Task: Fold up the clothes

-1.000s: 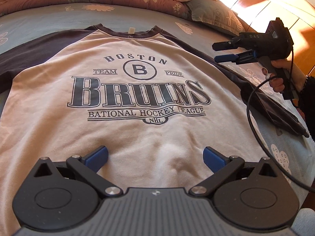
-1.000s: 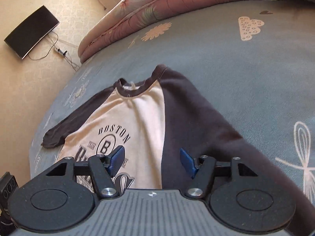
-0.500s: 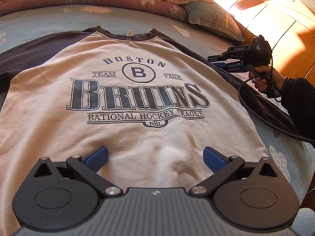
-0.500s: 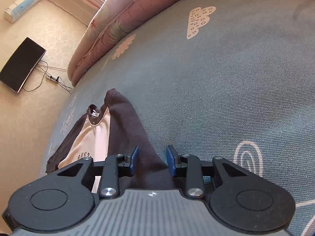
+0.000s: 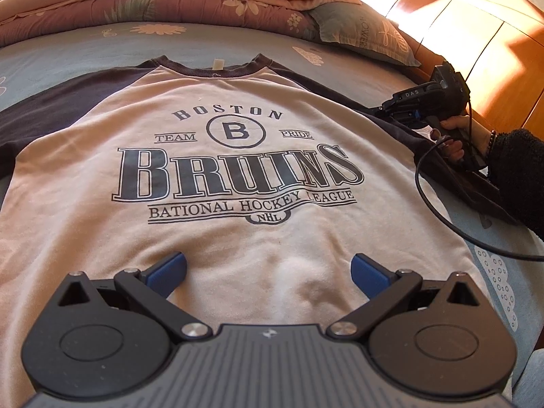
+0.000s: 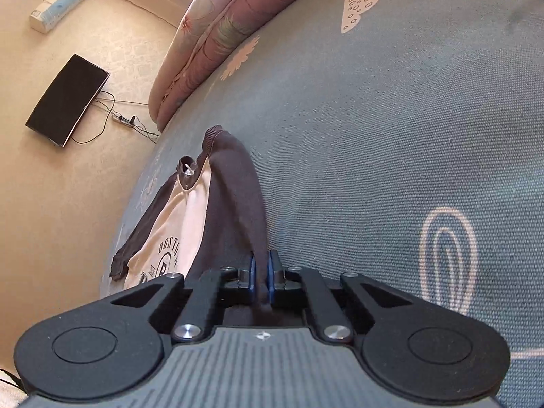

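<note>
A cream sweatshirt with dark sleeves and a "Boston Bruins" print lies flat, front up, on the bed. My left gripper hovers open above its lower hem, blue pads wide apart. My right gripper is shut on the dark right sleeve, pinching a ridge of cloth near the shoulder. In the left wrist view the right gripper sits low on that sleeve, held by a hand in a black cuff. The left sleeve stretches off to the left.
The bed has a blue-grey patterned sheet. A folded floral quilt and a pillow lie along the far side. A wooden headboard stands at the right. A black cable trails across the sheet. A dark screen lies on the floor.
The right gripper came down onto the right sleeve and went from open to shut on the cloth. The left gripper stayed nearly still and open.
</note>
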